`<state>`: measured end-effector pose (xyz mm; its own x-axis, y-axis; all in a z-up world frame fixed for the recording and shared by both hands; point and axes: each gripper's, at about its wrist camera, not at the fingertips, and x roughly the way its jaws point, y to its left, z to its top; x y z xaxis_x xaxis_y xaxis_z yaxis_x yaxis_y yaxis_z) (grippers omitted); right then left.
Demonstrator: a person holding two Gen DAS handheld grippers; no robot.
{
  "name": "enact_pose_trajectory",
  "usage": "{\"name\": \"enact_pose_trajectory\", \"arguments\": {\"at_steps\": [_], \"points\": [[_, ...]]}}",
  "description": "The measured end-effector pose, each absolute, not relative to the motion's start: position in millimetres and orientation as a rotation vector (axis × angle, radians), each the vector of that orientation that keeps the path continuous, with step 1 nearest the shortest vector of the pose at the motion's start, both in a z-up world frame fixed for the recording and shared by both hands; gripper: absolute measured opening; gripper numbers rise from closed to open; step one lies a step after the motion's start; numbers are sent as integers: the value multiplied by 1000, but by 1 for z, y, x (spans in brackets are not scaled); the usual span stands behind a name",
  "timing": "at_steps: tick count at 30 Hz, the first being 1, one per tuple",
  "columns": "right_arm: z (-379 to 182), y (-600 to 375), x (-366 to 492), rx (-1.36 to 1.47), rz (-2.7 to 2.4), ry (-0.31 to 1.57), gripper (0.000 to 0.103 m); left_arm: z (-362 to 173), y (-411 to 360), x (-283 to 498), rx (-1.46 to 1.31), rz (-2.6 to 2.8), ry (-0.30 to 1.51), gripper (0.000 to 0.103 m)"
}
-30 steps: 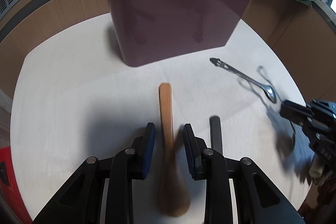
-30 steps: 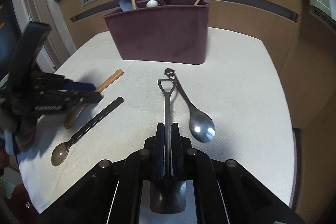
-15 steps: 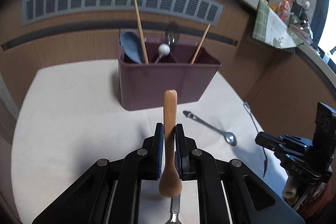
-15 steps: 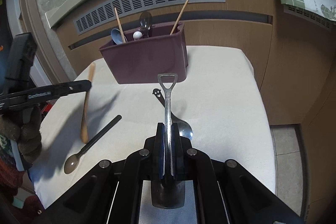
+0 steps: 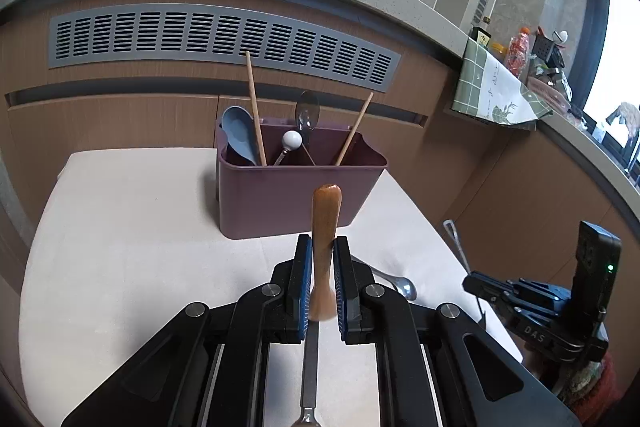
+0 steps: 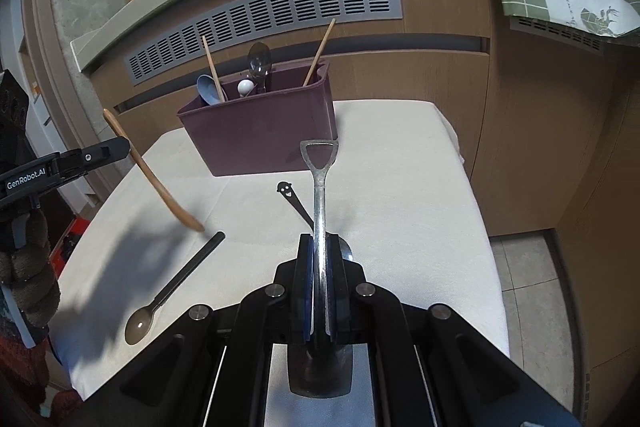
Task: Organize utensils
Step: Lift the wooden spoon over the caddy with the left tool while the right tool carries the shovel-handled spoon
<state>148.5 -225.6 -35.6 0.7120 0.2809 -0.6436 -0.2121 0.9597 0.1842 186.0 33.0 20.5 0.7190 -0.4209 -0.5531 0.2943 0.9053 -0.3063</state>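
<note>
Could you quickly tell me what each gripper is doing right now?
Left gripper: shut on the wooden spoon.
Right gripper: shut on the metal spoon.

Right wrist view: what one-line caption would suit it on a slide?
Right gripper holds a shovel-handled metal spoon before the maroon utensil holder; left gripper lifts a wooden spoon.

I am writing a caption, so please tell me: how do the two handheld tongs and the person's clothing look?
Both tongs are black, with angular linkage arms, silver pivot screws and blue pads. The left tongs carry white "GenRobot.AI" lettering. The right tongs show "DAS" lettering and a green light. A brown fuzzy glove covers the left hand.
</note>
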Motion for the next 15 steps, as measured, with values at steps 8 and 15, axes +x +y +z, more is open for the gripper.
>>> {"name": "enact_pose_trajectory", "arguments": {"at_steps": [8,15], "points": [[-15,-228,142,84,266,656,6,54,26,173,-163,-399,594,11],[31,-230,144,77,266,536,6,97,21,173,-124,-398,527,11]]}}
